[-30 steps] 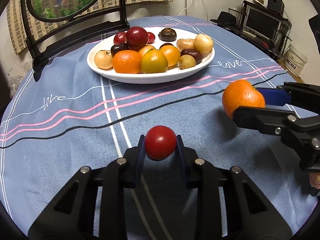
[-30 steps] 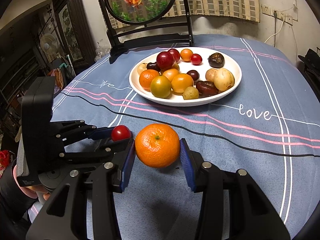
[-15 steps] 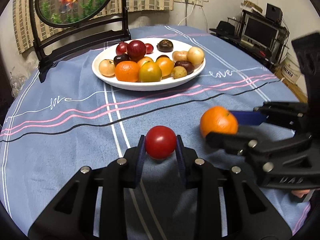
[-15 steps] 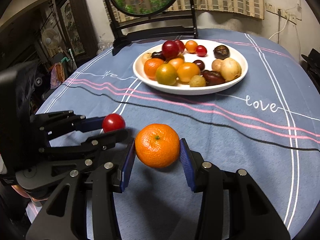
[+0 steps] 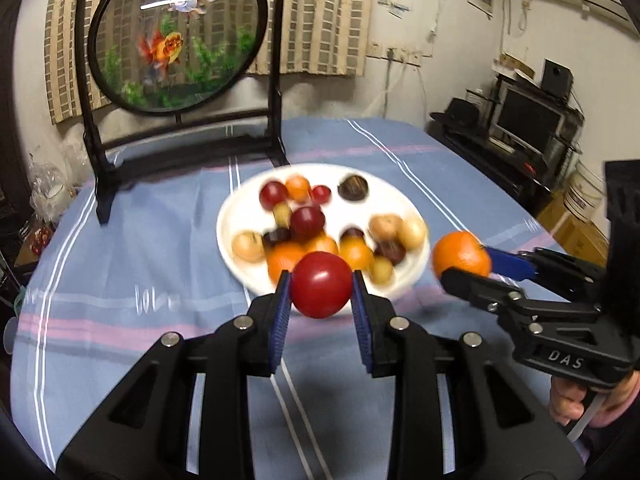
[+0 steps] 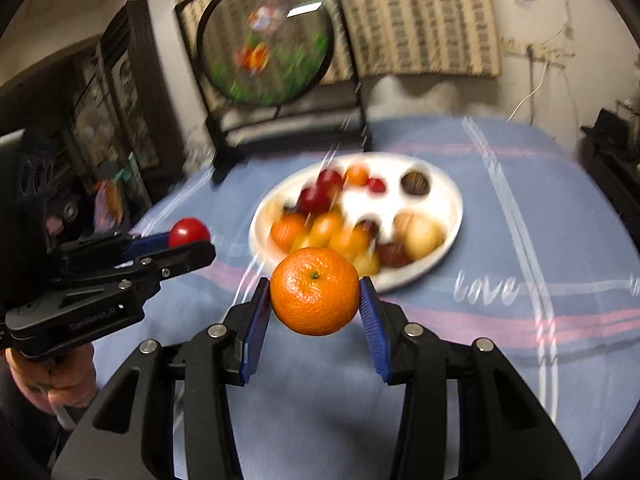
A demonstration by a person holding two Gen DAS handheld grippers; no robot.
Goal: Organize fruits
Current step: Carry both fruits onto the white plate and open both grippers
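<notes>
My left gripper (image 5: pixel 320 286) is shut on a red tomato (image 5: pixel 320 284) and holds it above the table, in front of the white plate (image 5: pixel 404 204). My right gripper (image 6: pixel 315 292) is shut on an orange mandarin (image 6: pixel 315 292), also lifted, near the plate's (image 6: pixel 448 220) front edge. The plate carries several fruits: oranges, red plums, dark ones and yellowish ones. The mandarin (image 5: pixel 461 255) and right gripper show at the right of the left wrist view. The tomato (image 6: pixel 188 232) and left gripper show at the left of the right wrist view. Both views are motion-blurred.
A blue tablecloth (image 5: pixel 120 280) with pink and white stripes covers the round table. A black stand with a round goldfish screen (image 5: pixel 176 40) stands behind the plate. A desk with a monitor (image 5: pixel 524 116) is off the table's right side.
Both grippers have risen and tilted up with their fruit, so the plate now sits lower and nearer in view. The grips are unchanged.
</notes>
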